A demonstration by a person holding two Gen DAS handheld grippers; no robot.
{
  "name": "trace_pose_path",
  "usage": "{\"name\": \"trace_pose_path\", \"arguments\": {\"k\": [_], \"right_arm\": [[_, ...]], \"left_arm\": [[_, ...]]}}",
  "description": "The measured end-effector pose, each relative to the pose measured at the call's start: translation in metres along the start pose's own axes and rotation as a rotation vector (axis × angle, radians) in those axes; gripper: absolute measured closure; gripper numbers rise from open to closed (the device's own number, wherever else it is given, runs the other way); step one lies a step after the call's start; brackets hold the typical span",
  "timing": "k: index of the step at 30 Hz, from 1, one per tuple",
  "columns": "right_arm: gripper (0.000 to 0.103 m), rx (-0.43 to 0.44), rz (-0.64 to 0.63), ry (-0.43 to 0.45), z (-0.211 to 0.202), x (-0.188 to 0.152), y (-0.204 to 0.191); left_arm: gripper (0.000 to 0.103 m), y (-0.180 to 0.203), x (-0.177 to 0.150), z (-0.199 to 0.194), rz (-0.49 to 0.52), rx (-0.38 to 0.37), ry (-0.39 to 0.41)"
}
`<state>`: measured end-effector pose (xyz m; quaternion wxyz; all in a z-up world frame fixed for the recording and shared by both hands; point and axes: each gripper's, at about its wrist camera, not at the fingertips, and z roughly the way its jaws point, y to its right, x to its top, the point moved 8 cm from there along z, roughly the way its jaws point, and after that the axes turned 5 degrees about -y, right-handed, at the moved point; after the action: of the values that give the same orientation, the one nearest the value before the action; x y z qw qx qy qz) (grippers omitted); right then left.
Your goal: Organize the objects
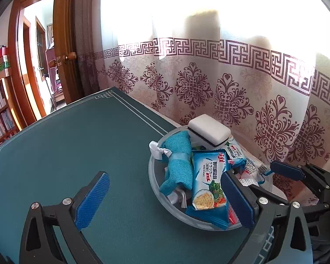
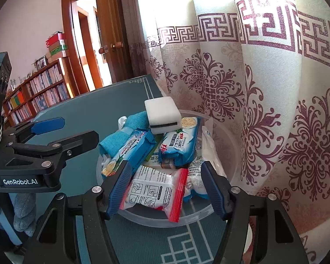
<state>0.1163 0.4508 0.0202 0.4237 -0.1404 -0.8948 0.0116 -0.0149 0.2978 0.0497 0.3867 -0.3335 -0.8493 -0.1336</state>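
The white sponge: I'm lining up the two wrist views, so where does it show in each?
Left wrist view: the white sponge sits right of centre, at the far rim of the clear bowl.
Right wrist view: the sponge is at the centre, atop the far side of the pile in the bowl.
Shared landmark: the teal cloth, just left of the sponge in both.

teal towel [image 1: 178,154], white sponge [image 1: 209,129], maroon-patterned curtain [image 1: 231,92]

home room, bookshelf [image 2: 35,94], patterned curtain [image 1: 209,83], wooden door [image 1: 65,39]
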Motion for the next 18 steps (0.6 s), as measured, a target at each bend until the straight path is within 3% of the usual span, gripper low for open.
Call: {"name": "trace_pose_path", "arguments": {"k": [7, 12, 18], "right_arm": [[0.017, -0.014, 0.022, -0.05, -0.006, -0.026, -0.001], [0.016, -0.032, 0.044, -0.092, 0.002, -0.037, 0.004], [0.014, -0.056, 0.038, -0.078, 0.004, -0.037, 0.006]], "left_arm": [[0.0, -0.014, -0.011, -0.01, -0.054, 0.026, -0.004], [0.0, -0.011, -0.014, -0.015, -0.045, 0.024, 0.0], [0.0, -0.005, -0.022, -0.012, -0.033, 0.033, -0.031]]}}
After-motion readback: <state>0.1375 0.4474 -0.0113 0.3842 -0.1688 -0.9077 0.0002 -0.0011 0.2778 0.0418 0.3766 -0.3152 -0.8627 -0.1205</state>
